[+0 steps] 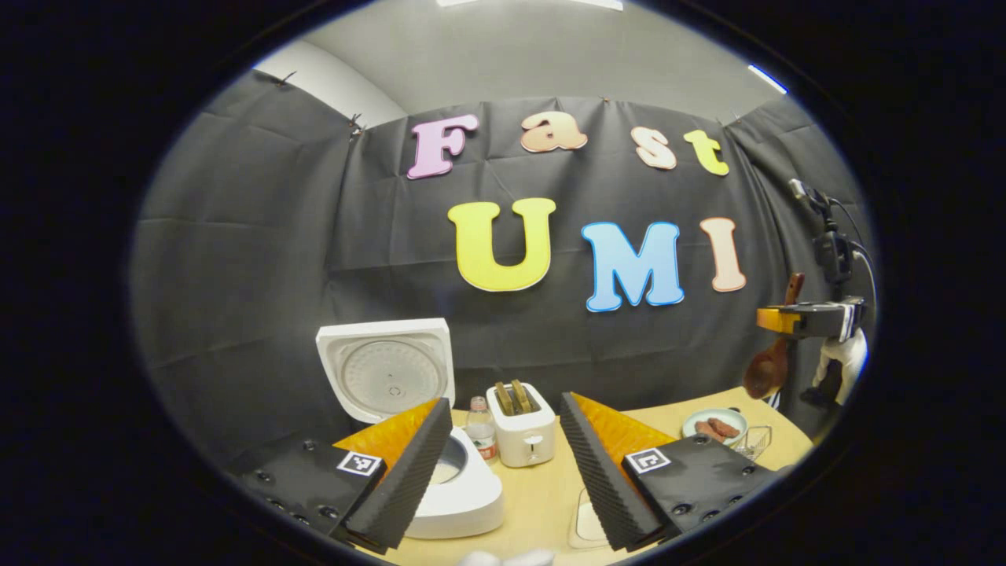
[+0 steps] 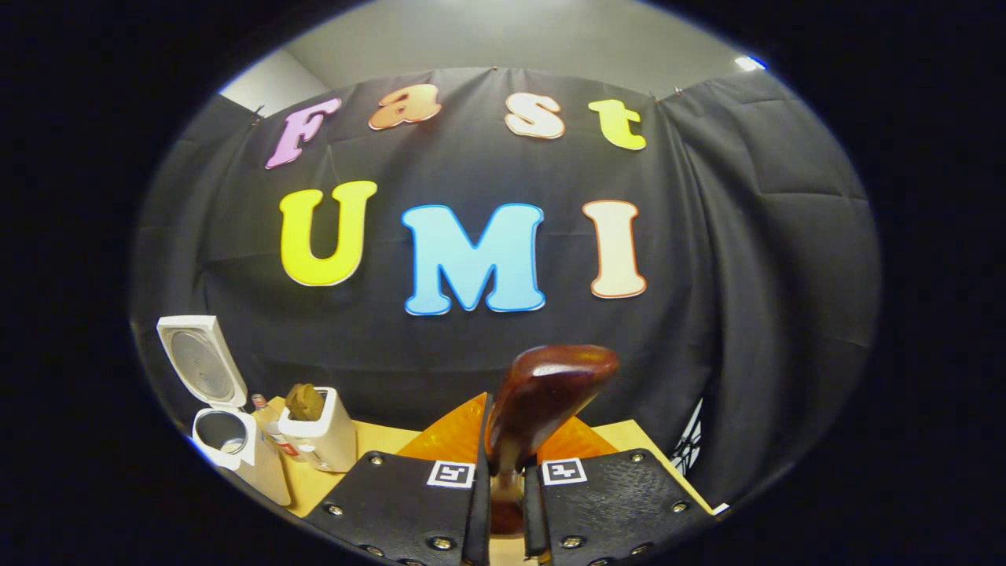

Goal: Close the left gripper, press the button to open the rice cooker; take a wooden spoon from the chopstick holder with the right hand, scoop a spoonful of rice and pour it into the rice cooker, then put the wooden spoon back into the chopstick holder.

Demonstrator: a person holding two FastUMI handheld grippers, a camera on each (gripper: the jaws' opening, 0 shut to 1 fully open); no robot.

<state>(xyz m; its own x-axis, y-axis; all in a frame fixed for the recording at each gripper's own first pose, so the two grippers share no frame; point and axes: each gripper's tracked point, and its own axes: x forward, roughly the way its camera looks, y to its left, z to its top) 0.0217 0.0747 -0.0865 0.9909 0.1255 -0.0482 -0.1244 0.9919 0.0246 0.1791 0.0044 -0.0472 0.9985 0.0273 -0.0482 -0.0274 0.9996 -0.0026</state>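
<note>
The white rice cooker stands on the table with its lid swung up. My left gripper hovers just in front of it, open, with nothing between its fingers. Far to the right, above the table edge, my right gripper holds the wooden spoon, whose bowl hangs down. In the right gripper view the right gripper is shut on the spoon's handle, and the glossy brown bowl sticks out ahead. The open rice cooker sits far left there.
A white toaster with bread and a small bottle stand behind the cooker. At the right are a plate of sausages and a wire holder. A pale shallow container lies between my left fingers.
</note>
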